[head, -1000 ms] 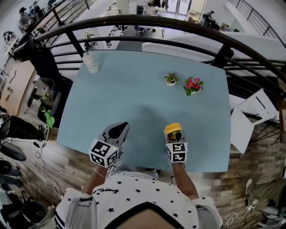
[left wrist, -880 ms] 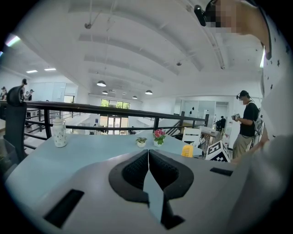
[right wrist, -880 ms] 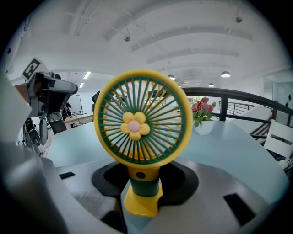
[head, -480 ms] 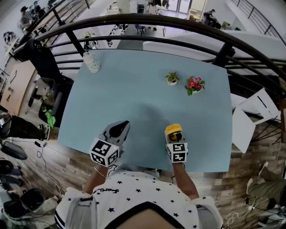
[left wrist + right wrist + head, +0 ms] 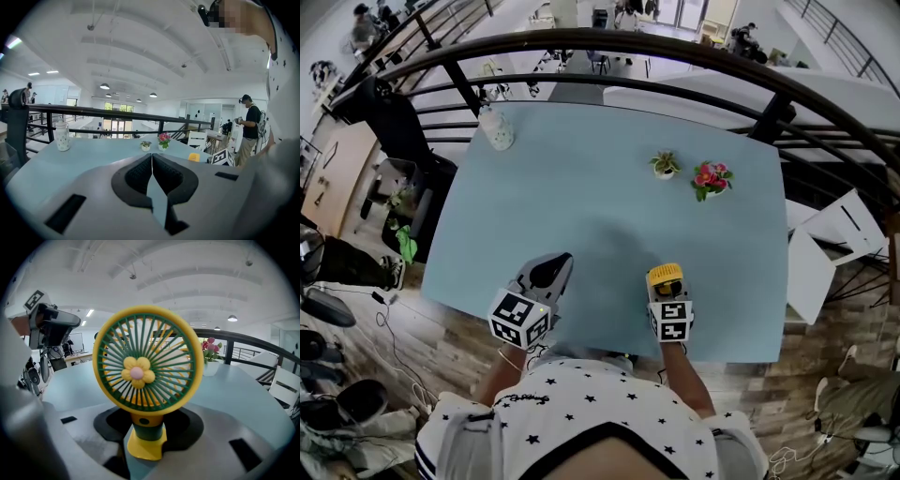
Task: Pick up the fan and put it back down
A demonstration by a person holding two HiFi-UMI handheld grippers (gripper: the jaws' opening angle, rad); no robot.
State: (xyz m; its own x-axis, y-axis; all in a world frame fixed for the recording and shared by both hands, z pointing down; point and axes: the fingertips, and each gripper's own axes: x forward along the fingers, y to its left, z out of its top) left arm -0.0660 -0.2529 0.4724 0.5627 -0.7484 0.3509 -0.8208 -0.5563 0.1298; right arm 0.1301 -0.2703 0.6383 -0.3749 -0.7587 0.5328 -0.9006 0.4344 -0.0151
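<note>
A small yellow and green fan (image 5: 665,277) with a flower at its hub (image 5: 147,364) stands upright near the front edge of the light blue table (image 5: 581,187). My right gripper (image 5: 666,289) is shut on its stem, and the black pads (image 5: 183,425) press on both sides just above the yellow base. I cannot tell whether the base touches the table. My left gripper (image 5: 551,272) rests to the left of the fan at the table's front edge. Its jaws (image 5: 152,161) are shut with nothing between them.
A white patterned bottle (image 5: 496,129) stands at the far left corner. A small green plant (image 5: 664,166) and a pot of pink flowers (image 5: 711,179) sit at the far right. A black railing (image 5: 609,42) curves behind the table, and white chairs (image 5: 825,244) stand to its right.
</note>
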